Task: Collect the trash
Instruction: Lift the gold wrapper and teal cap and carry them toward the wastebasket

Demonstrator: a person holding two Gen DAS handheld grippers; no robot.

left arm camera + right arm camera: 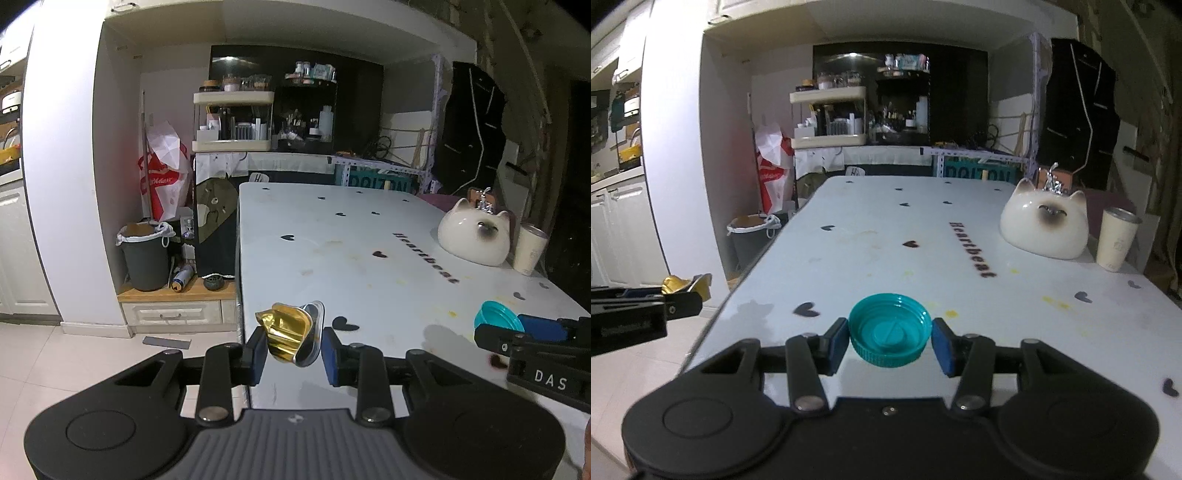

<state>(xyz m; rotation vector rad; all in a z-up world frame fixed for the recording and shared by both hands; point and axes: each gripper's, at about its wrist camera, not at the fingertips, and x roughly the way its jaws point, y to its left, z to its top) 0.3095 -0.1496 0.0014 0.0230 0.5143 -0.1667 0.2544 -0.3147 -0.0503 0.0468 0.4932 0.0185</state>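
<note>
My left gripper (294, 349) is shut on a crumpled gold foil cup (291, 334), held above the near left corner of the white table (351, 258). The foil cup also shows at the left of the right wrist view (687, 285). My right gripper (889, 341) is shut on a teal plastic bottle cap (890, 338), open side up, just above the table's near edge. The cap also shows at the right of the left wrist view (496, 315). A dark grey trash bin (144, 254) with a white liner stands on a low wooden step left of the table; it shows in the right wrist view too (753, 236).
A white cat-shaped ceramic jar (1043, 225) and a cream tumbler (1117, 238) stand at the table's right side. A red-and-white plastic bag (162, 177) hangs behind the bin. A spray can (183, 277) lies beside the bin. Shelves with bottles stand behind the table.
</note>
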